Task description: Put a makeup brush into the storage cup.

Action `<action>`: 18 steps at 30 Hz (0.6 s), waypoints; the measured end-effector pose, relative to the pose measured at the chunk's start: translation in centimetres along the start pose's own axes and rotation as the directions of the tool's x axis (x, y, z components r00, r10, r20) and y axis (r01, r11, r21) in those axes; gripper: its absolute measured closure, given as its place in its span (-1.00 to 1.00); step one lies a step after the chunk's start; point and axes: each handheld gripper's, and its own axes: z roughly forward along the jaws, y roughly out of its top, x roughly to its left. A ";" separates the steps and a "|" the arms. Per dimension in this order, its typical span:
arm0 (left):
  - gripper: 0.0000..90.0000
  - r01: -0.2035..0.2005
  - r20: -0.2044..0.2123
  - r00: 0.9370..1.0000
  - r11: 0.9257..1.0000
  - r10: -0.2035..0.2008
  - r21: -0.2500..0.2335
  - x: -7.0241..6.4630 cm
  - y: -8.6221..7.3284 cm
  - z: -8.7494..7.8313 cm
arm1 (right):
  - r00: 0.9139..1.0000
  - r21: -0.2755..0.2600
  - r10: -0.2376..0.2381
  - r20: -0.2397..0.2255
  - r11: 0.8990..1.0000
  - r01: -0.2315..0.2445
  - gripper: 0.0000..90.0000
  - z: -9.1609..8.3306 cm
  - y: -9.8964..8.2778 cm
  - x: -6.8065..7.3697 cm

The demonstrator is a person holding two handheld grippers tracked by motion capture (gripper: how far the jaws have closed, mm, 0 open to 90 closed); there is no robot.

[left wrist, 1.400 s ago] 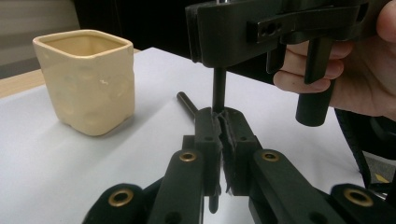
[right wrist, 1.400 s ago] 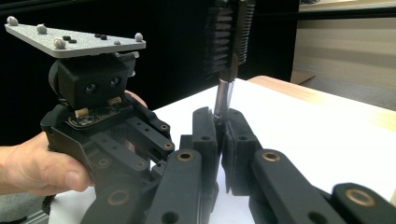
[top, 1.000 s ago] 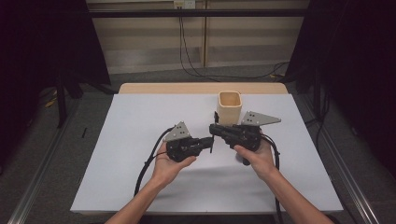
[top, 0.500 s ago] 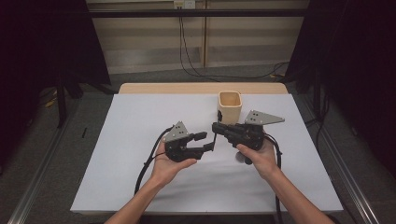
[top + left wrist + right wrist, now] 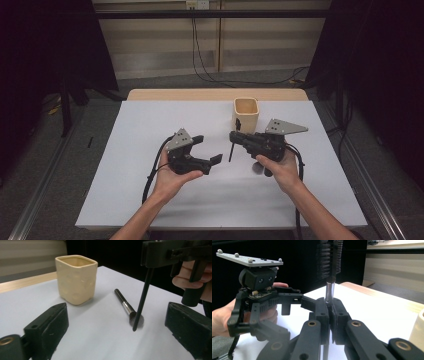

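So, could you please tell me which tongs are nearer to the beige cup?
Right. The right tongs sit just in front of the beige cup, shut on a thin black stick; the left tongs are open, farther left.

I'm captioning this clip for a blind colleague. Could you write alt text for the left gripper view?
A slim black stick, clamped in the right gripper, hangs tilted with its lower tip on or just above a makeup brush lying on the white table. A cream square cup stands upright behind, and the left gripper sits open in the foreground.
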 end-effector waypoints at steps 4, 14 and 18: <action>-0.92 -0.019 -0.031 0.999 1.000 0.019 0.013 0.2 -0.2 -0.7 | 1.000 -0.002 -0.001 0.002 1.000 0.001 0.91 -0.2 0.0 0.0; -0.93 -0.032 -0.069 0.997 0.999 0.030 -0.032 1.0 -0.5 -3.1 | 1.000 -0.003 0.012 0.018 1.000 -0.012 0.91 -0.8 -0.3 -0.4; -0.94 -0.027 -0.114 0.993 0.999 0.025 -0.022 1.4 -0.7 -4.3 | 0.999 0.002 0.017 0.031 1.000 -0.017 0.91 -1.2 -0.5 -0.7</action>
